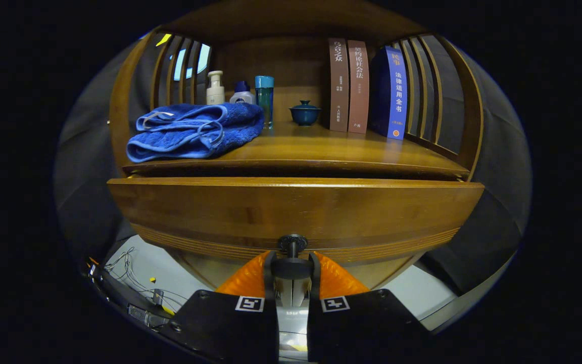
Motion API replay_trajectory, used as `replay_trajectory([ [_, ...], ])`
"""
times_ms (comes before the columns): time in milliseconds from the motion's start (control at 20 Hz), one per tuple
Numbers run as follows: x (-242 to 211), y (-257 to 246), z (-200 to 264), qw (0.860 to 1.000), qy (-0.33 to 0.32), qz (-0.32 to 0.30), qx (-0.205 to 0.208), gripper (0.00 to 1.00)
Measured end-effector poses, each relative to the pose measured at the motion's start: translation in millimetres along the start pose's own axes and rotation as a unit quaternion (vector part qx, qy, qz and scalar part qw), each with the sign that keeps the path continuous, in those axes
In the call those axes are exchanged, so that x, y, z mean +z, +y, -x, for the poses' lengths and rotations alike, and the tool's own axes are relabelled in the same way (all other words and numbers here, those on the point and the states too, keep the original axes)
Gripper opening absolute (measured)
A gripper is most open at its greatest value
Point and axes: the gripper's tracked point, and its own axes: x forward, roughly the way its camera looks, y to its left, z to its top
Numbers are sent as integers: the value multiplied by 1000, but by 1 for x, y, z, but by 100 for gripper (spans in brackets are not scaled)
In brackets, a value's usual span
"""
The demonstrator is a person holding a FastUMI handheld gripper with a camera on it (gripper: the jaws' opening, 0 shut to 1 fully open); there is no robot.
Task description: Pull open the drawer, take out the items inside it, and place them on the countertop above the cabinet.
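— What do you have in the upper left of the frame?

— You've got a blue towel (195, 131), loosely folded, with a paler trim. Right behind it you'll see a cream pump bottle (215, 88), then a white bottle with a blue cap (242, 93), then a tall teal tumbler (264, 98), all upright in a row.

— And towards the centre?

— Your small dark blue lidded cup (304, 112) stands alone, just right of the tumbler. To its right you have two brown books (347, 86) standing upright and touching, then a thick blue book (394, 93) leaning slightly beside them.

— Anything lower down?

— At the lower left you'll find loose thin cables (129, 273) lying on a pale floor.
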Motion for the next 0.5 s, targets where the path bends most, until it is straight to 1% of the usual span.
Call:
replay_trajectory([
  [500,-37,-2,70,1000,23,-11,4,26],
])
